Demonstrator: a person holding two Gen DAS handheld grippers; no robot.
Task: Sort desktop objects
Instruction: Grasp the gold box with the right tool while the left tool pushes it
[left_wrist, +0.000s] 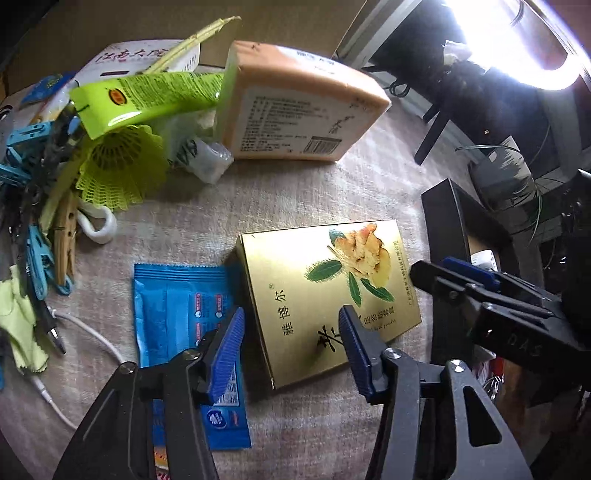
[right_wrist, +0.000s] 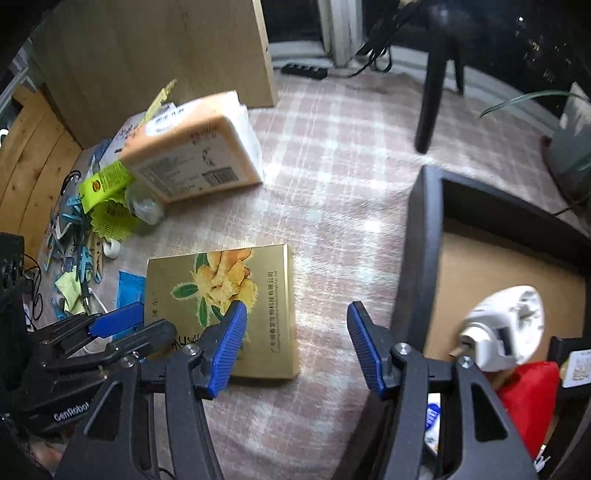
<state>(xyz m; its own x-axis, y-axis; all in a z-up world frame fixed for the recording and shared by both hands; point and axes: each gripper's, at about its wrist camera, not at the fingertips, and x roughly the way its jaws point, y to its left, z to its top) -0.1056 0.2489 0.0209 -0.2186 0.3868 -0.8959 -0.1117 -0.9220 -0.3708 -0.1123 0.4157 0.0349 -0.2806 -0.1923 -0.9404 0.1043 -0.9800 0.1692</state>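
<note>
A flat gold box (left_wrist: 325, 295) printed with a yellow flower lies on the checked cloth; the right wrist view shows it too (right_wrist: 225, 306). My left gripper (left_wrist: 291, 321) hangs open over the box's left edge, with one pad above a blue sachet (left_wrist: 184, 332) and the other above the lid. My right gripper (right_wrist: 297, 314) is open over the box's right edge, with nothing between its pads. Each gripper shows in the other's view: the right gripper (left_wrist: 439, 271) and the left gripper (right_wrist: 140, 328).
An orange tissue pack (left_wrist: 295, 110) leans at the back. Left of it is a pile: green tube (left_wrist: 147, 96), yellow shuttlecock (left_wrist: 122, 170), blue clips (left_wrist: 40, 258), wooden peg (left_wrist: 66, 236), white cable (left_wrist: 92, 332). A black bin (right_wrist: 417, 258) on the right holds a white device (right_wrist: 506, 328) and a red item (right_wrist: 528, 398).
</note>
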